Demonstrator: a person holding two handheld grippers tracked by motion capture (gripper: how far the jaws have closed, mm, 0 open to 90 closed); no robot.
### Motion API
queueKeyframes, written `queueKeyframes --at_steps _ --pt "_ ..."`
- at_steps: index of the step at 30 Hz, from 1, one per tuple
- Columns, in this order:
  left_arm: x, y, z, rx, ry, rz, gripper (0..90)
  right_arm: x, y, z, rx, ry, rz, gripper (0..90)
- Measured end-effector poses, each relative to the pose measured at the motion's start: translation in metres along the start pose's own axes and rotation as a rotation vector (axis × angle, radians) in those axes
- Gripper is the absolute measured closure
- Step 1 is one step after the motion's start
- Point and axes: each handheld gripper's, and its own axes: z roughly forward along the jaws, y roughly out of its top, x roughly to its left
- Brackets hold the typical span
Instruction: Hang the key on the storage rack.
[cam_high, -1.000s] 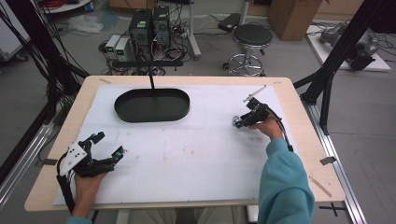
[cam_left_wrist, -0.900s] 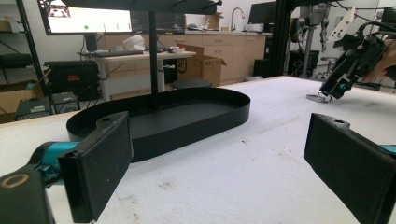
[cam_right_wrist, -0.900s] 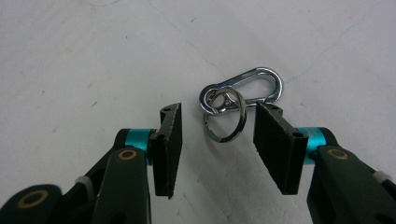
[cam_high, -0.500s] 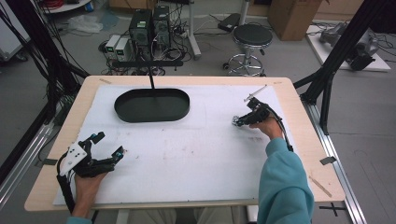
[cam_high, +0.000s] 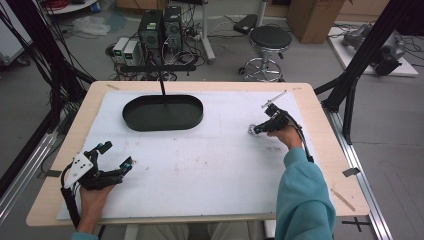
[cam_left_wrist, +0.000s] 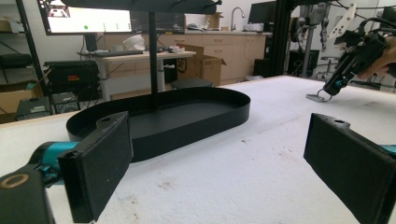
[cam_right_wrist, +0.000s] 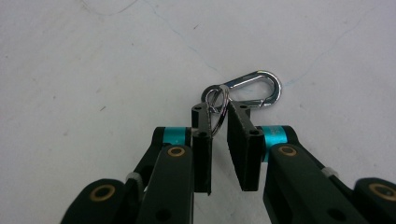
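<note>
Your right gripper (cam_right_wrist: 218, 122) pinches the key ring (cam_right_wrist: 216, 105); carabiner (cam_right_wrist: 254, 88) lies flat, long axis pointing away up-right. Left gripper (cam_high: 116, 156) spread wide.

Black tray (cam_high: 163, 113), silver carabiner (cam_right_wrist: 254, 87)

Glossy metal carabiner (cam_right_wrist: 254, 87); matt black tray (cam_high: 163, 112); rough white mat (cam_high: 210, 165).
</note>
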Motion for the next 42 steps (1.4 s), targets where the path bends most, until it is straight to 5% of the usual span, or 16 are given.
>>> queueKeyframes --at_steps 10,22,31,36,42 --pt "0.000 0.000 0.000 0.002 0.001 0.001 8.4 -0.001 0.001 0.003 -0.023 0.024 -0.012 87.3" --pt "0.000 0.000 0.000 0.000 0.002 -0.002 8.5 0.002 0.001 0.002 -0.016 0.017 0.056 89.1" --pt "0.000 0.001 0.001 0.013 0.021 -0.011 8.4 0.006 0.003 -0.010 -0.127 0.052 0.018 89.2" --pt "0.003 0.004 0.002 0.070 0.054 0.002 8.5 0.010 0.005 -0.021 -0.222 0.102 0.003 89.2" --pt "0.003 0.019 0.010 0.131 -0.037 -0.024 8.5 0.020 0.008 -0.030 -0.284 0.130 -0.052 89.1"
